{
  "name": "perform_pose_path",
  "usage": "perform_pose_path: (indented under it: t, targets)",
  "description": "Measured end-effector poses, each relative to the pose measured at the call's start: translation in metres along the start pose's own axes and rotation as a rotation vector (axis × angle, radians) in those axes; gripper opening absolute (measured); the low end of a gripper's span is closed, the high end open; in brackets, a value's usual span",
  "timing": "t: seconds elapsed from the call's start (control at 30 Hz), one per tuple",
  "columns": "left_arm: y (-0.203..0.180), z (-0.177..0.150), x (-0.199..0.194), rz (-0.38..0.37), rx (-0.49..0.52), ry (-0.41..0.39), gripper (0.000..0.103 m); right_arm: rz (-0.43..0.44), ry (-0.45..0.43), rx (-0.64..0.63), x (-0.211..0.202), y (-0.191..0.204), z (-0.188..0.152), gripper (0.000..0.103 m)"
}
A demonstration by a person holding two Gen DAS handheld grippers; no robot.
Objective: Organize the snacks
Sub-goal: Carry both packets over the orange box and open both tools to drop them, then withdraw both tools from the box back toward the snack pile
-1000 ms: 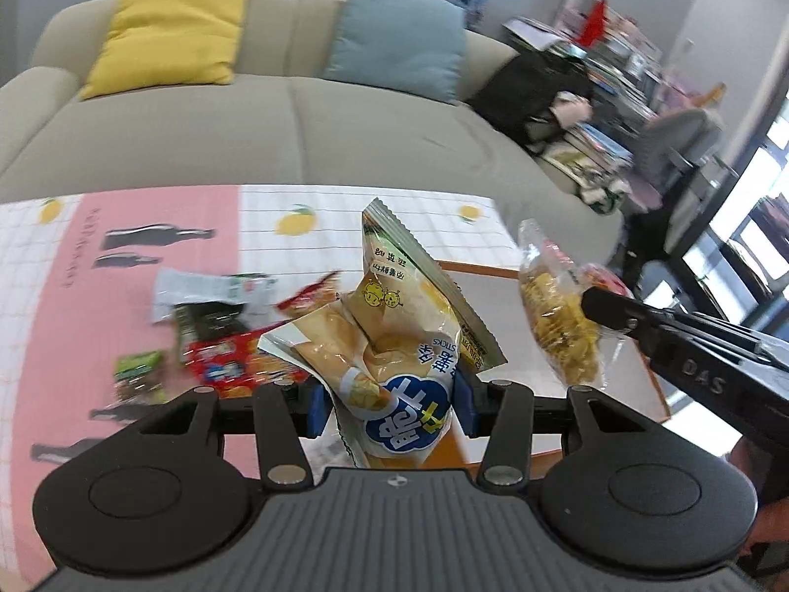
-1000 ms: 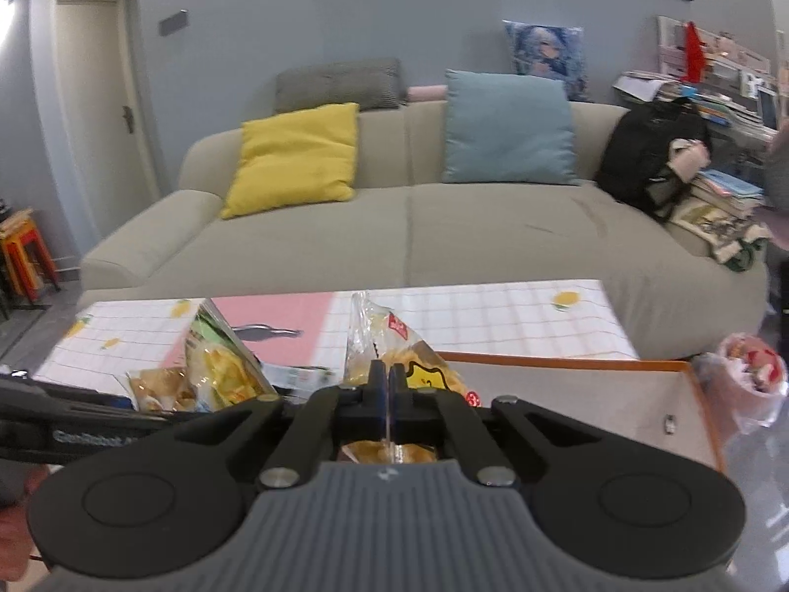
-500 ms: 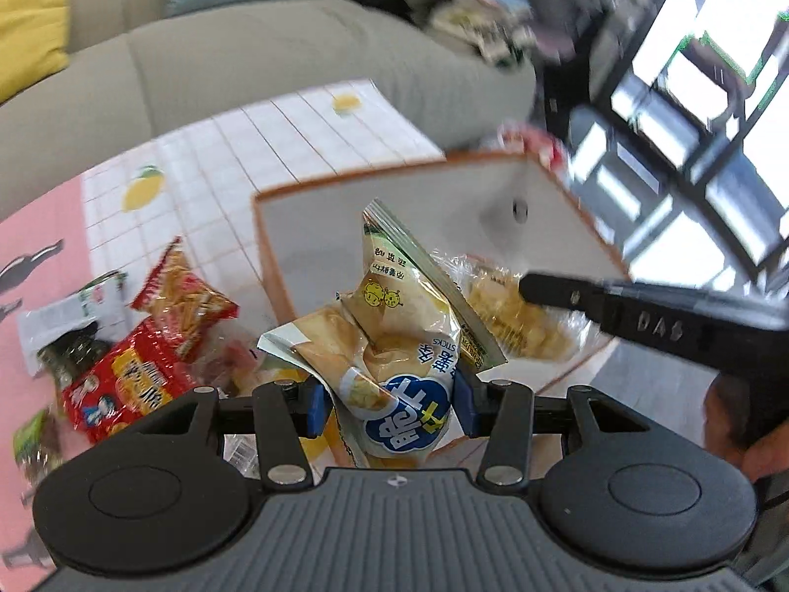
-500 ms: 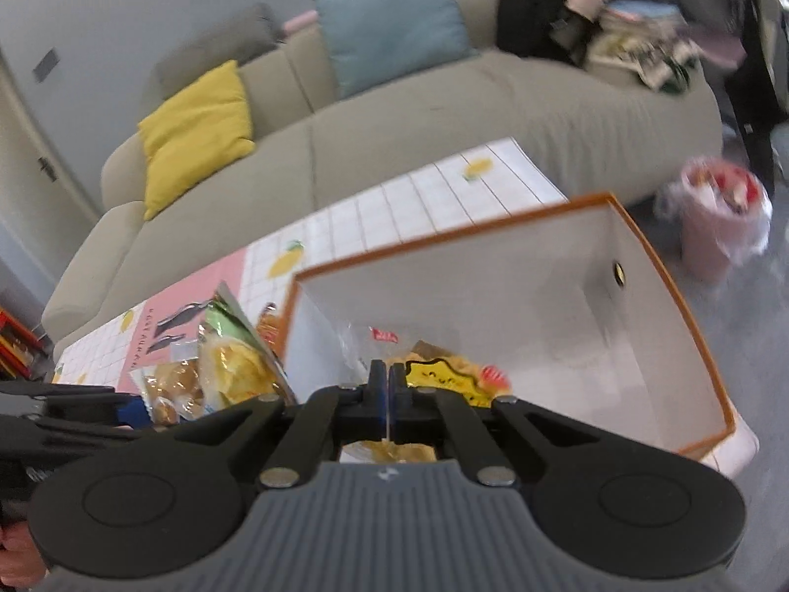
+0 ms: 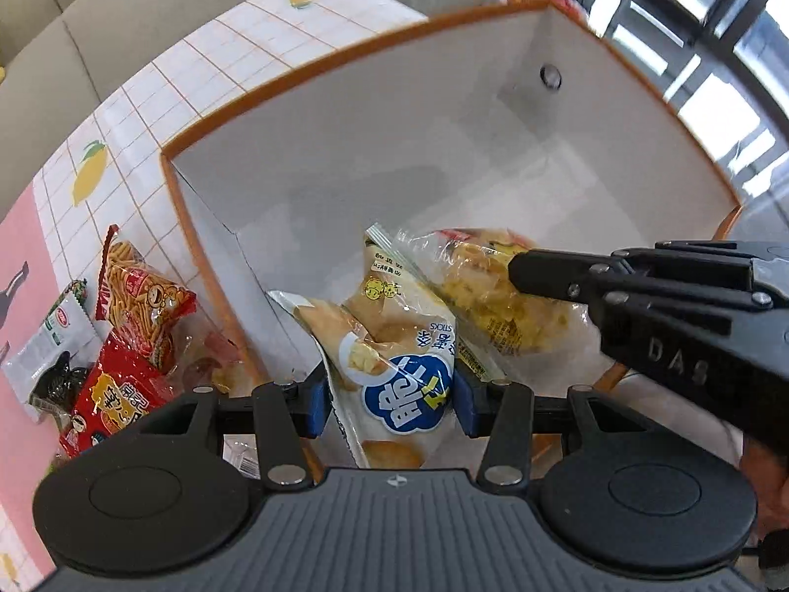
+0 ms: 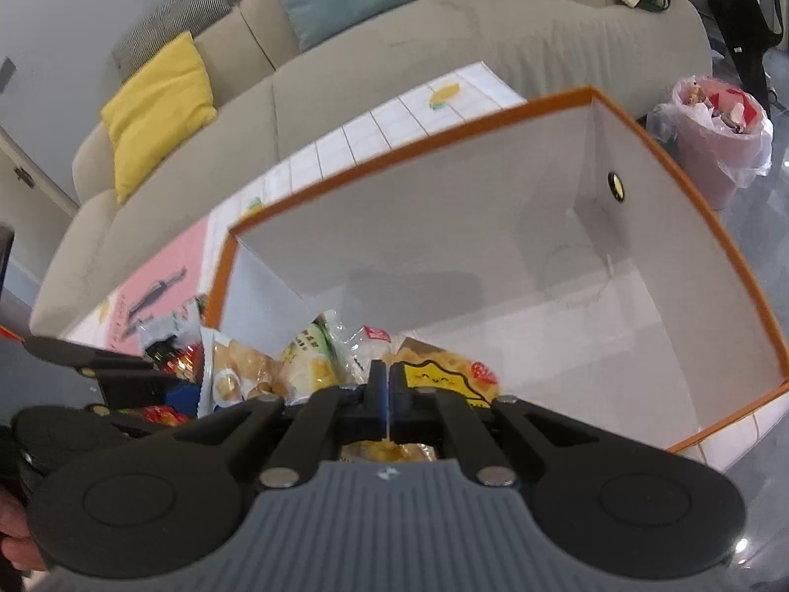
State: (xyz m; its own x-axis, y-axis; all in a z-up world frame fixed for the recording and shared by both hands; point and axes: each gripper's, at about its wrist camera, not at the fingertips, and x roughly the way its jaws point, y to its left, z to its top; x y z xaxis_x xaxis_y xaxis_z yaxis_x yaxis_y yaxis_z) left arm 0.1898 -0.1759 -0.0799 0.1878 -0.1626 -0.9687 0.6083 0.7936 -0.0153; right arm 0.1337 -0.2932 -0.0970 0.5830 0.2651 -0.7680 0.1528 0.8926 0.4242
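A white box with an orange rim (image 5: 345,49) stands open on the table; it also shows in the right wrist view (image 6: 409,148). My left gripper (image 5: 389,399) is shut on a yellow and blue potato-stick bag (image 5: 394,345), held over the box's near left corner. My right gripper (image 6: 383,389) is shut on a clear bag of yellow snacks (image 6: 444,370), also seen in the left wrist view (image 5: 493,301), held inside the box opening beside the potato-stick bag (image 6: 305,365).
Loose snack packets lie left of the box on the pink and white tablecloth: an orange stick-snack bag (image 5: 138,296), a red packet (image 5: 113,399), a white sachet (image 5: 54,340). A beige sofa (image 6: 394,49) stands behind, a pink bin (image 6: 715,138) to the right.
Both grippers have moved with their bags from above the table to over and into the open box, and tilted downward.
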Motion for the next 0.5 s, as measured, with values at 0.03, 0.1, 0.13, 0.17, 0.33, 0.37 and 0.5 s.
perform_pose_path:
  t: [0.03,0.1,0.13,0.17,0.33,0.37,0.5]
  targets:
    - [-0.003,0.0,0.001,0.014,0.012,0.0,0.056,-0.002,0.012,0.002,0.003,0.0,-0.002,0.0]
    - [-0.007,-0.001,0.004,0.04,0.037,0.01,0.061,0.004,0.028,0.01,0.008,-0.003,-0.006,0.0]
    - [-0.01,-0.003,0.006,0.051,0.056,0.012,0.061,0.008,0.031,0.01,0.01,-0.004,-0.007,0.0]
    - [-0.011,-0.004,0.006,0.049,0.066,0.011,0.064,0.01,0.029,0.004,0.01,-0.003,-0.006,0.0]
    - [-0.012,-0.007,-0.005,0.02,0.071,0.0,0.073,0.02,0.049,0.019,0.014,-0.004,-0.004,0.0]
    - [-0.011,-0.007,-0.01,0.017,0.071,-0.012,0.074,0.015,0.059,0.019,0.016,-0.003,-0.003,0.0]
    - [-0.002,-0.009,-0.035,-0.012,0.032,-0.064,0.074,0.012,0.109,0.019,0.026,-0.001,0.001,0.0]
